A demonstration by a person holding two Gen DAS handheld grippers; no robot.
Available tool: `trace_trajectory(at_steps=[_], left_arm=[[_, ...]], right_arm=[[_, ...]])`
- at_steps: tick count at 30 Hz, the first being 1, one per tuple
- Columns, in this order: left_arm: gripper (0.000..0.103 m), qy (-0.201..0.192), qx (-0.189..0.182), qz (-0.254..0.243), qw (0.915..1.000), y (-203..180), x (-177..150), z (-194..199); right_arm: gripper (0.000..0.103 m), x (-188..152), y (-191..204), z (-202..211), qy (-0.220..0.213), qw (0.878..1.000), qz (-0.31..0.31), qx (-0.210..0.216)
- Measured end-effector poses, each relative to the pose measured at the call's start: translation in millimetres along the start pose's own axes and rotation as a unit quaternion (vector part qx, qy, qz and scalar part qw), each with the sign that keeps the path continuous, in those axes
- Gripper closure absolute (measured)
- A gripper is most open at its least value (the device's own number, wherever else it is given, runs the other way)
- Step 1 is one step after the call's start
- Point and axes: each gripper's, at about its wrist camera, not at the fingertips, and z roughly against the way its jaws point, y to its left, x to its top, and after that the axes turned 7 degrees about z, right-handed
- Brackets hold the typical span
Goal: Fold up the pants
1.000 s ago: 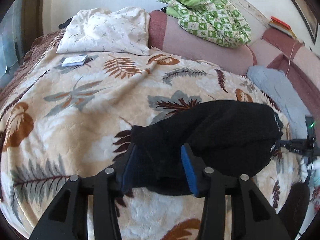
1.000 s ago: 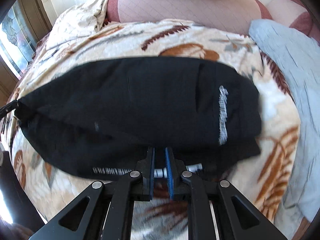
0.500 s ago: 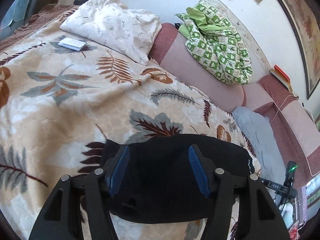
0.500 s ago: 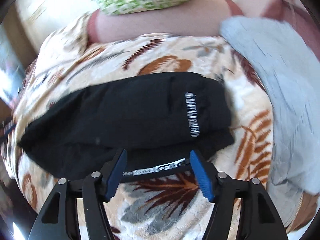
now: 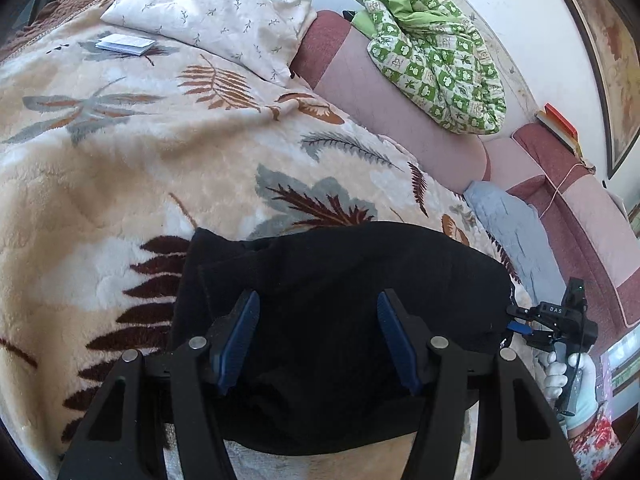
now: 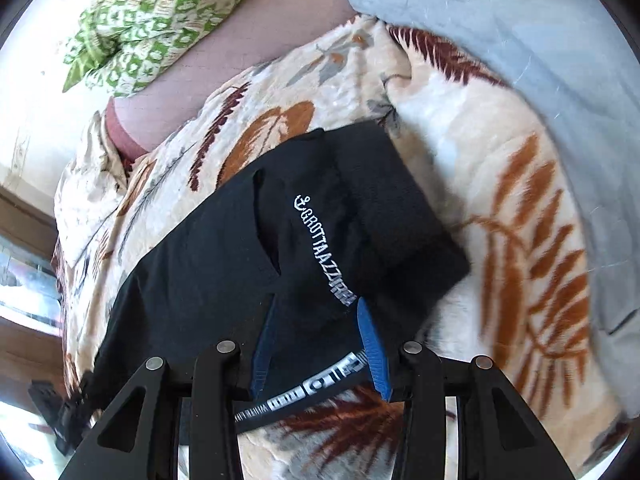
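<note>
The black pants [image 5: 344,304] lie folded in a flat bundle on the leaf-patterned blanket [image 5: 120,168]. In the right wrist view the pants [image 6: 248,264] show white lettering and a printed waistband at the near edge. My left gripper [image 5: 318,338] is open, its blue pads above the left end of the bundle, holding nothing. My right gripper [image 6: 318,350] is open over the waistband end, holding nothing. The right gripper also shows in the left wrist view [image 5: 556,320], held by a gloved hand at the right end of the pants.
A cream pillow [image 5: 216,12] and a small white booklet [image 5: 126,44] lie at the bed's far end. A green patterned quilt [image 5: 436,52] rests on the pink sofa back [image 5: 400,120]. A grey-blue cloth [image 6: 540,60] lies right of the pants.
Both grippers have opened and let go of the pants, which now lie folded on the blanket. Both have lifted and pulled back a little; the right view has tilted.
</note>
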Motion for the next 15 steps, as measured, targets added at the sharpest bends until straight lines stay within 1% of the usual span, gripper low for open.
trace_trajectory(at_steps=[1,2,3,4,5,7,11,13,15], left_arm=[[0.042,0.0,0.0,0.0,1.0,0.0,0.0,0.0],[0.042,0.001,-0.002,0.002,1.0,0.5,0.2,0.2],[0.042,0.001,-0.006,0.006,1.0,1.2,0.2,0.1],[0.042,0.003,-0.011,0.012,0.9999,2.4,1.1,0.8],[0.042,0.004,-0.016,0.018,0.9997,4.1,1.5,0.6],[0.042,0.007,-0.025,0.032,0.9991,8.0,3.5,1.4],[0.042,0.01,-0.036,0.053,0.9979,12.8,5.7,4.3],[0.042,0.011,-0.036,0.057,0.9976,14.0,6.1,6.6],[0.042,0.01,-0.037,0.061,0.9974,15.1,6.4,9.7]], right_arm=[[0.057,1.3,-3.8,-6.6,0.002,1.0,-0.024,0.008],[0.059,1.3,-8.7,-10.5,0.0,0.999,-0.047,0.022],[0.072,0.3,-11.6,-10.3,-0.005,0.998,-0.059,0.032],[0.081,-1.3,-15.6,-8.5,-0.012,0.996,-0.074,0.053],[0.082,-3.7,-16.6,-4.8,-0.016,0.995,-0.081,0.063],[0.085,-9.4,-12.9,11.7,-0.028,0.994,-0.069,0.076],[0.086,-19.9,-12.7,43.7,-0.035,0.993,-0.063,0.095],[0.086,-21.9,-19.7,54.4,-0.034,0.993,-0.065,0.09],[0.086,-23.1,-31.3,58.8,-0.029,0.994,-0.071,0.071]])
